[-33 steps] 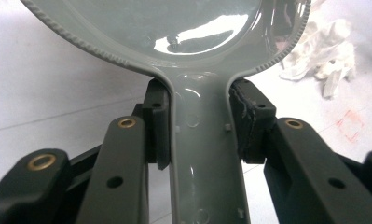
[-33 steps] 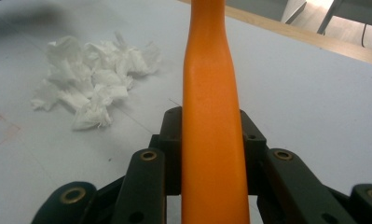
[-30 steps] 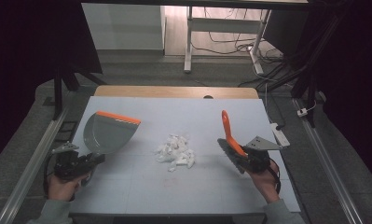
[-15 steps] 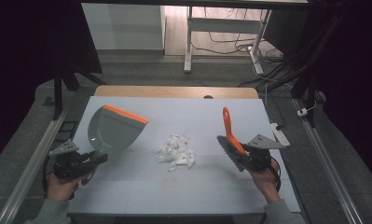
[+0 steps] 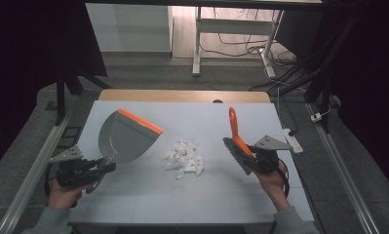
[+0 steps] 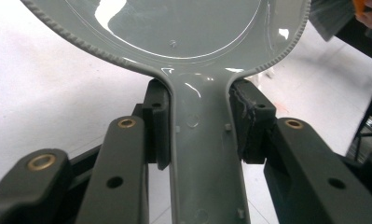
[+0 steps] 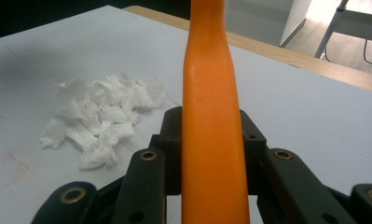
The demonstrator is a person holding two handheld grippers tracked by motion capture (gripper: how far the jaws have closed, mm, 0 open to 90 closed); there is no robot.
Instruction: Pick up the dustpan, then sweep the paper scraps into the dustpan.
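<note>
A grey dustpan (image 5: 126,139) with an orange lip is held tilted above the left part of the table. My left gripper (image 5: 102,168) is shut on its handle. In the left gripper view the pads (image 6: 156,126) press both sides of the dustpan's grey handle (image 6: 204,158). My right gripper (image 5: 253,158) is shut on a brush (image 5: 236,131), whose orange handle points up and away and whose grey bristles (image 5: 233,153) face left. The brush's orange handle (image 7: 211,116) rises between the jaws. A pile of white paper scraps (image 5: 184,158) lies on the table between the two tools, also seen in the right gripper view (image 7: 99,116).
The white table (image 5: 133,204) has a wooden strip (image 5: 182,95) along its far edge. A white power strip (image 5: 292,139) lies at its right edge. Metal rails (image 5: 31,180) run along the floor on both sides, and a desk frame (image 5: 198,44) stands beyond.
The dustpan has swung in my left gripper, its orange lip moving right toward the scraps. The brush and the right hand have hardly moved.
</note>
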